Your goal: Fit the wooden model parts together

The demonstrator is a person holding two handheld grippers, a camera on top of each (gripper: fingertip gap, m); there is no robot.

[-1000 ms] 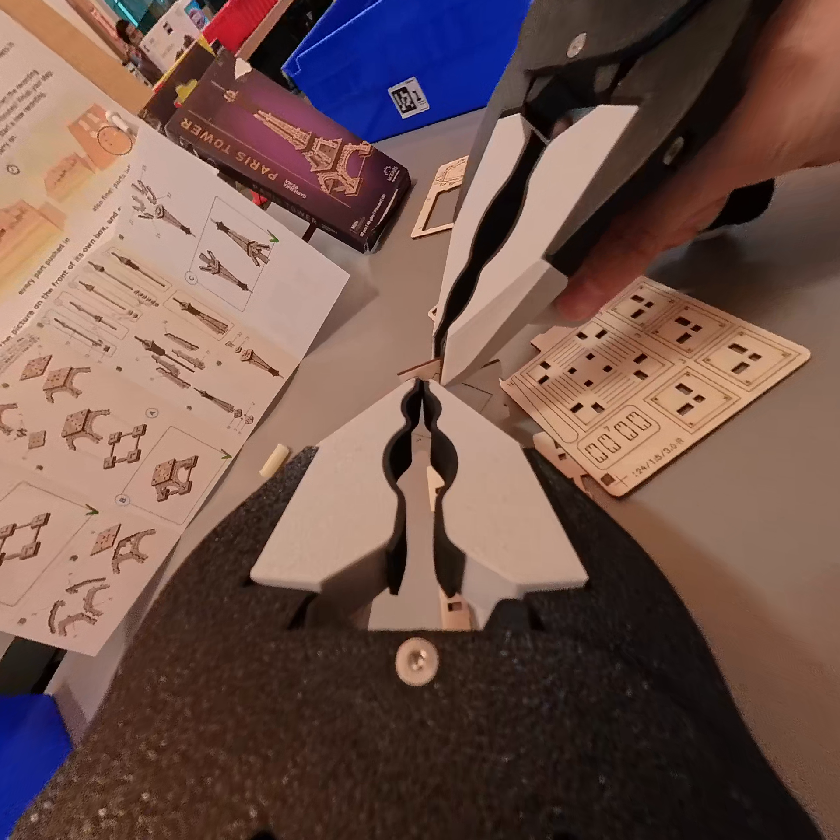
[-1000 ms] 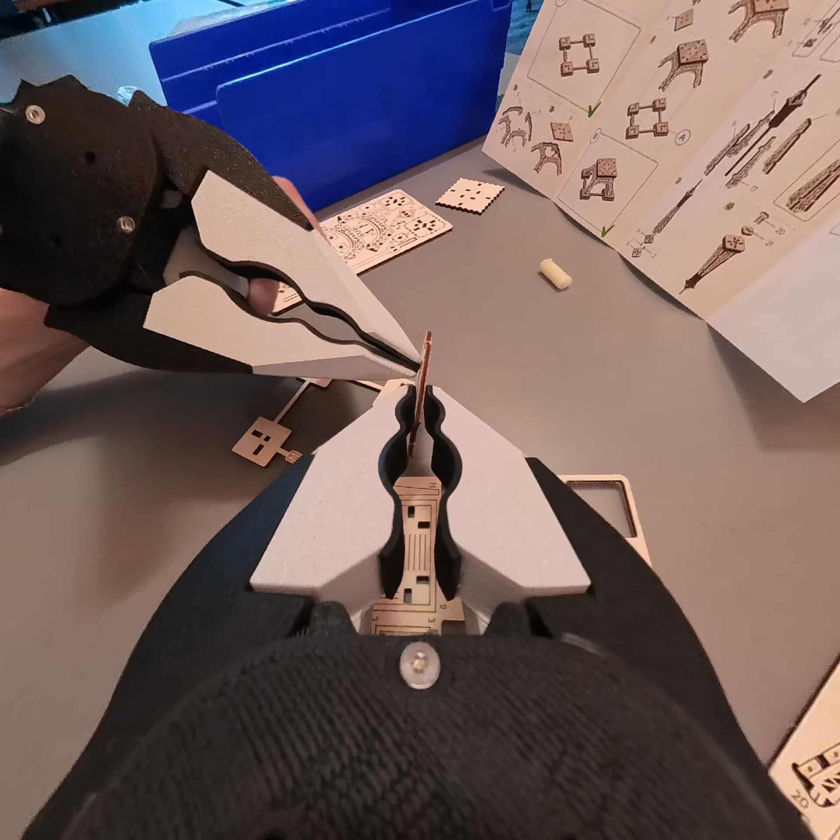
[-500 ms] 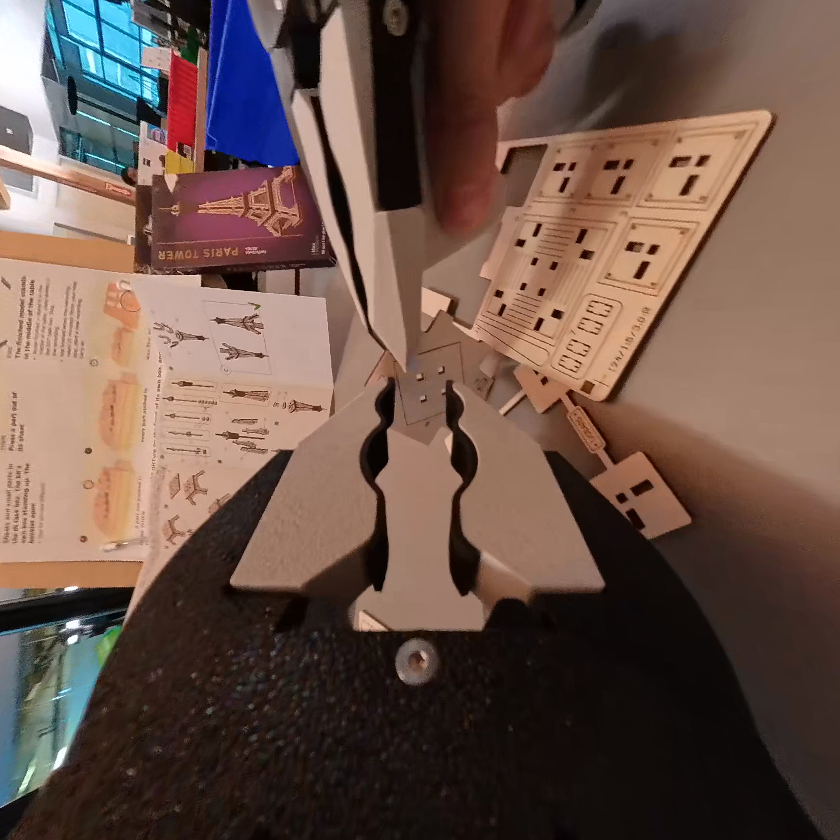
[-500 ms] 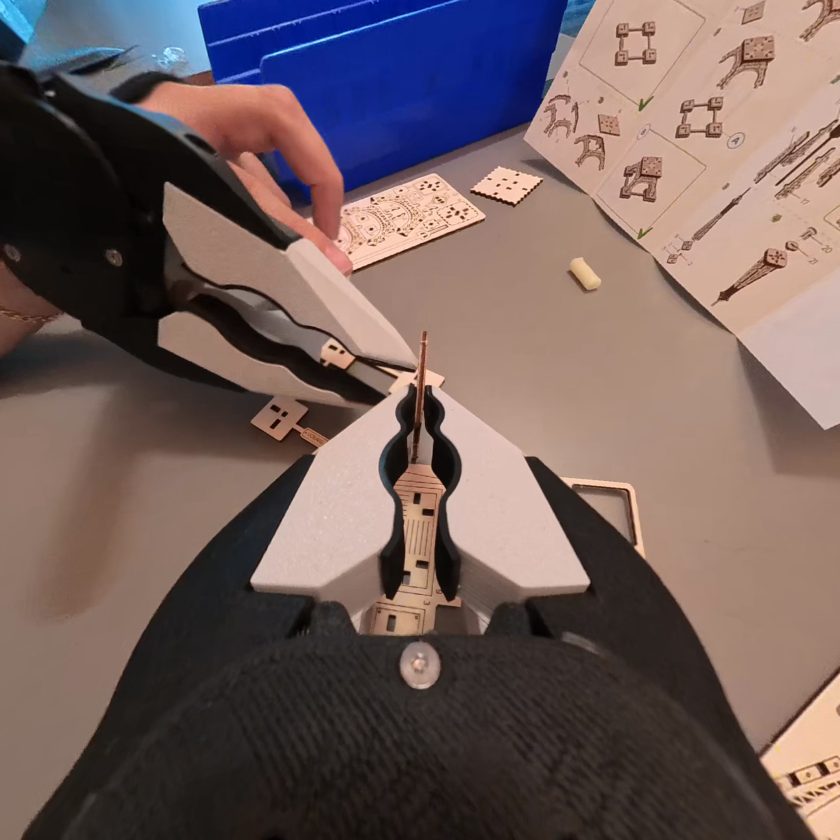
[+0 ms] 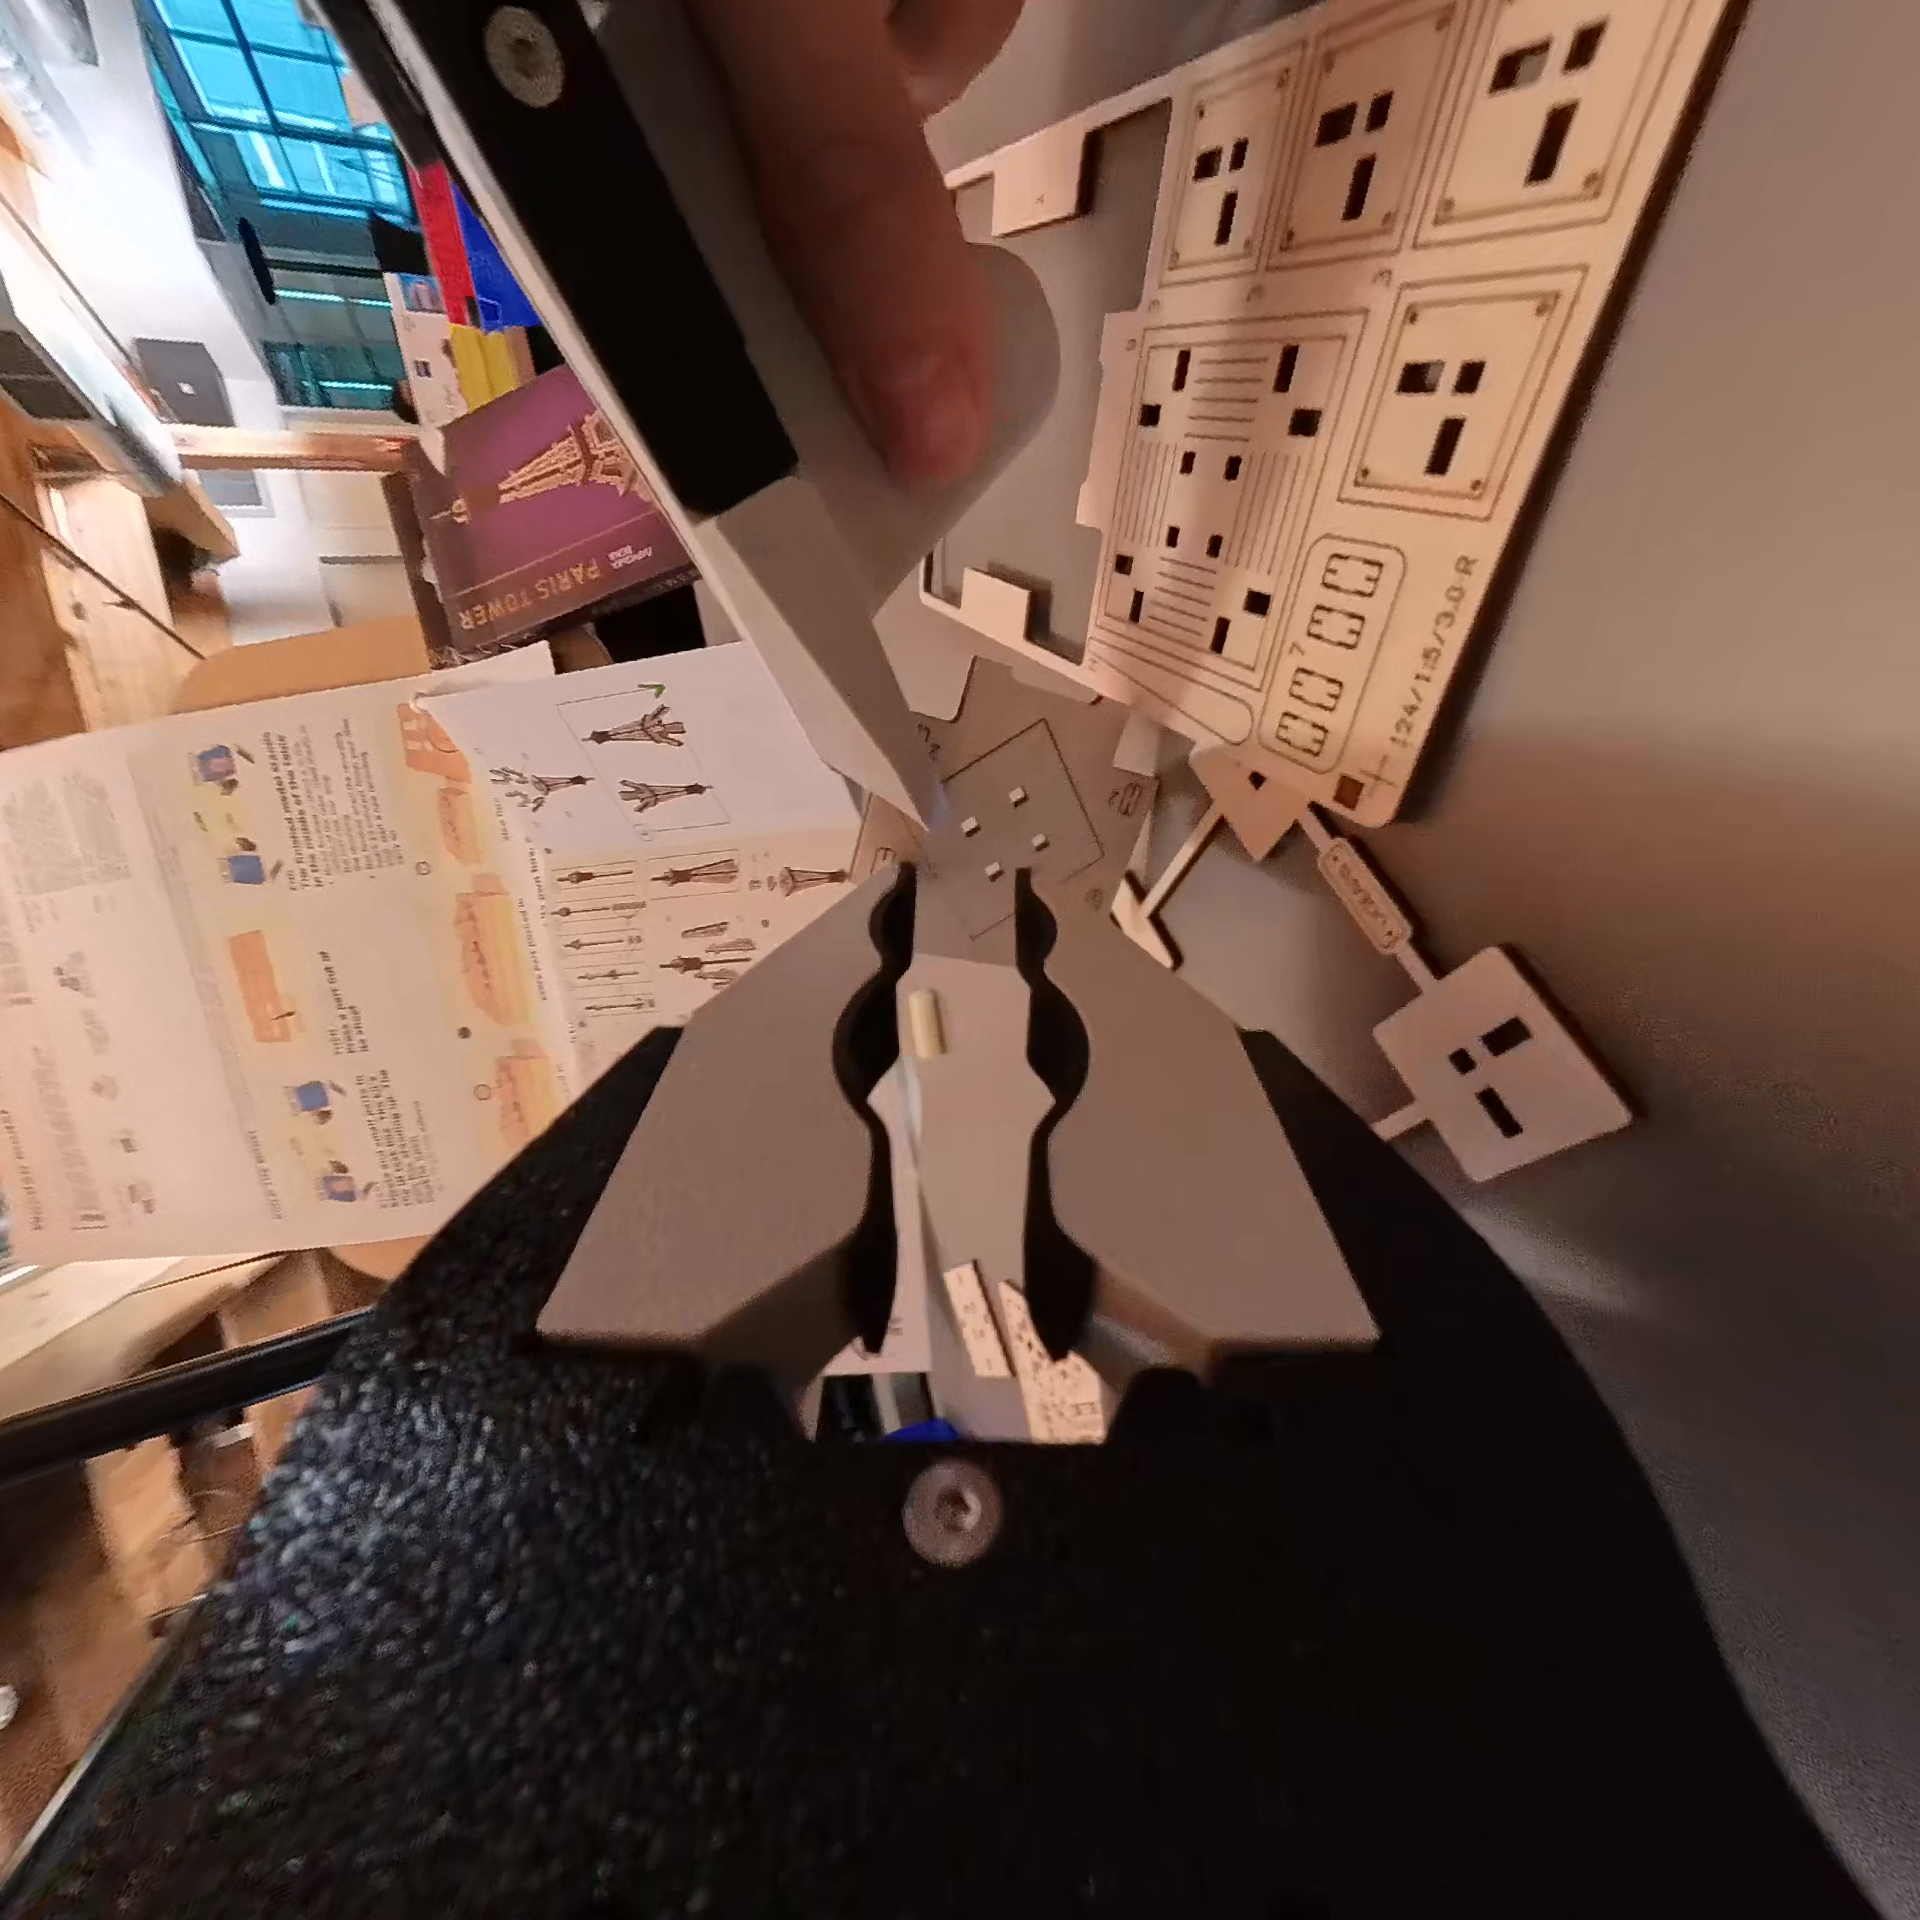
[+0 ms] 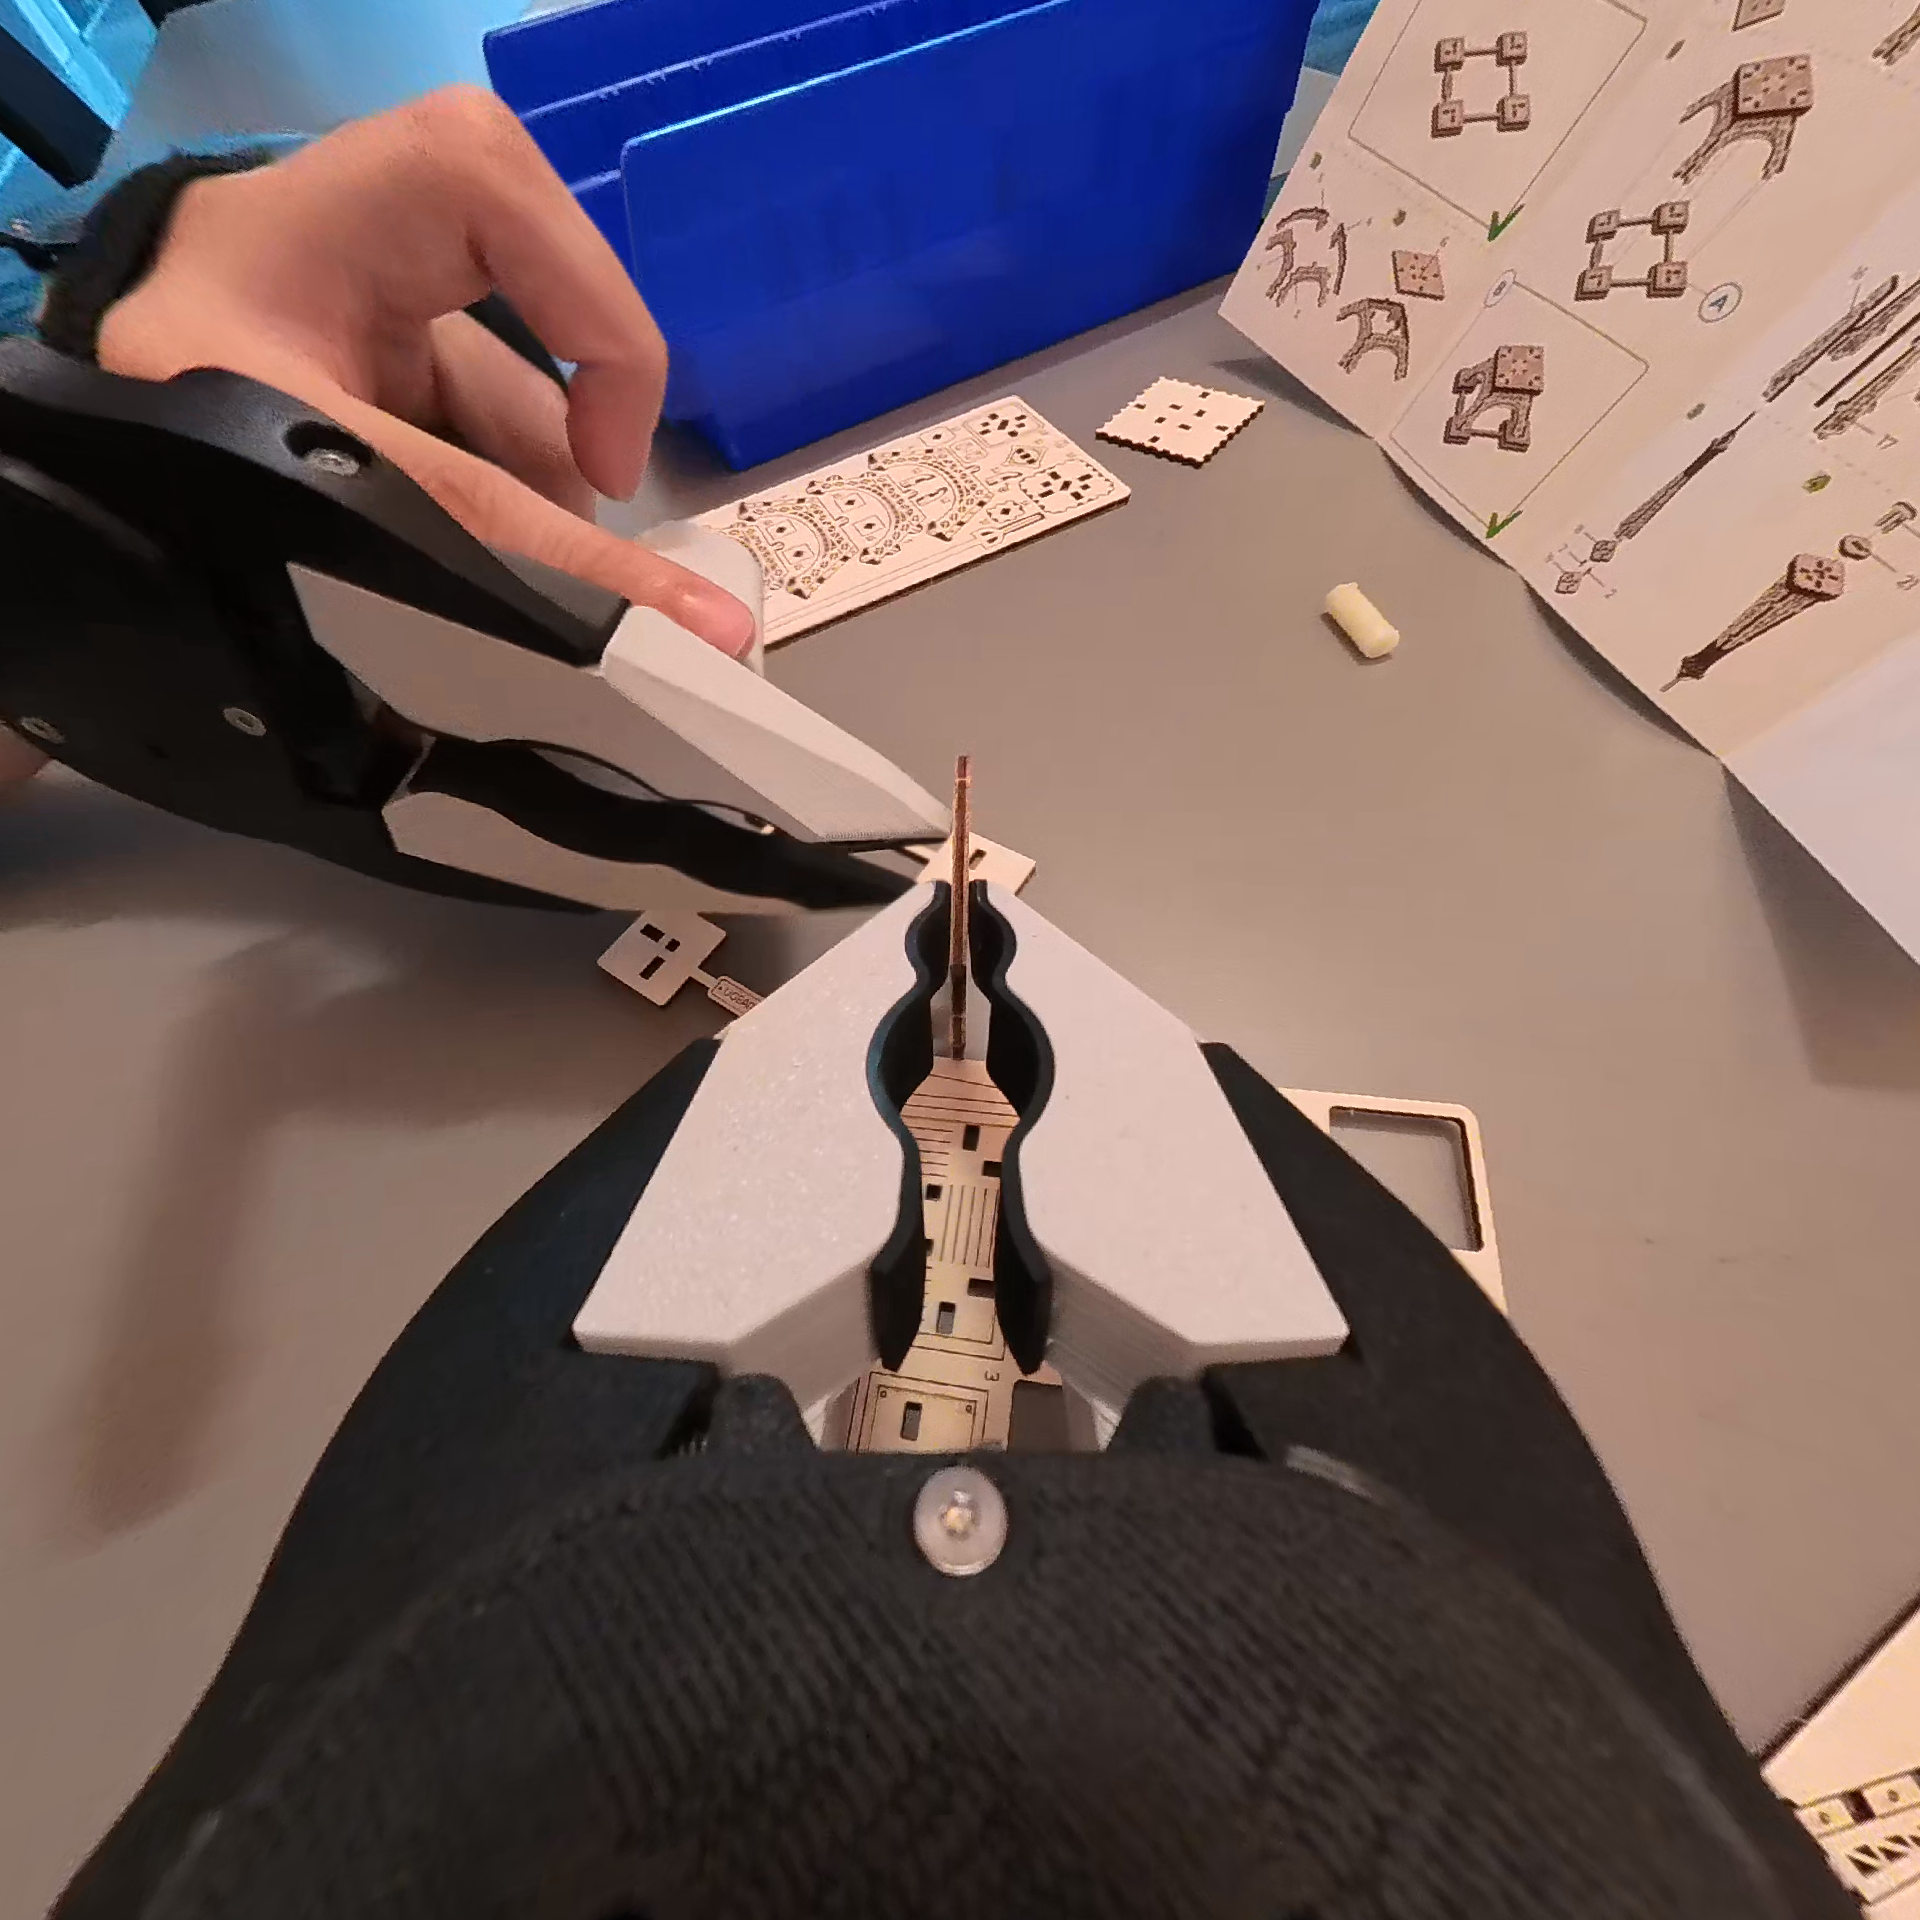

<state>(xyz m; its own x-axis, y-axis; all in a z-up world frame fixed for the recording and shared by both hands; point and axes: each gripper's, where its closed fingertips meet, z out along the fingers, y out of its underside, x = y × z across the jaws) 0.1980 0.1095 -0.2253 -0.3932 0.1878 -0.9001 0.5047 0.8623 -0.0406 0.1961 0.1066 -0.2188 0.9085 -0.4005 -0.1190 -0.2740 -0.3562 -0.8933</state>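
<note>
Two grippers meet over one small square wooden plate (image 6: 962,831), which stands on edge at the centre of the right wrist view. The right gripper (image 6: 961,914) is pinched tight on its lower part. The left gripper (image 6: 914,852), coming in from 9 o'clock with a hand (image 6: 416,343) on its handle, has its tips against the plate; its jaws look only a crack apart there, and I cannot tell whether they grip anything. In the left wrist view that plate (image 5: 1013,831) shows its face with four small slots, just beyond the left gripper's own tips (image 5: 966,883), which stand slightly apart, while the right gripper (image 5: 914,800) points down onto it from 11 o'clock. No second piece can be seen seated in the slots, so the joining seems barely begun and most of the model is probably still to build. Around them on the grey table (image 6: 1299,883) lie a punched-out parts sheet (image 5: 1351,416) at 1 o'clock, loose tabbed offcuts (image 5: 1496,1070) at 3 o'clock, another engraved sheet (image 6: 914,509), a small toothed square (image 6: 1179,421), a pale peg (image 6: 1361,621), the folded instruction sheet (image 6: 1662,364), blue bins (image 6: 883,208) and the kit box (image 5: 551,520). The offcuts beneath crowd the working spot.
</note>
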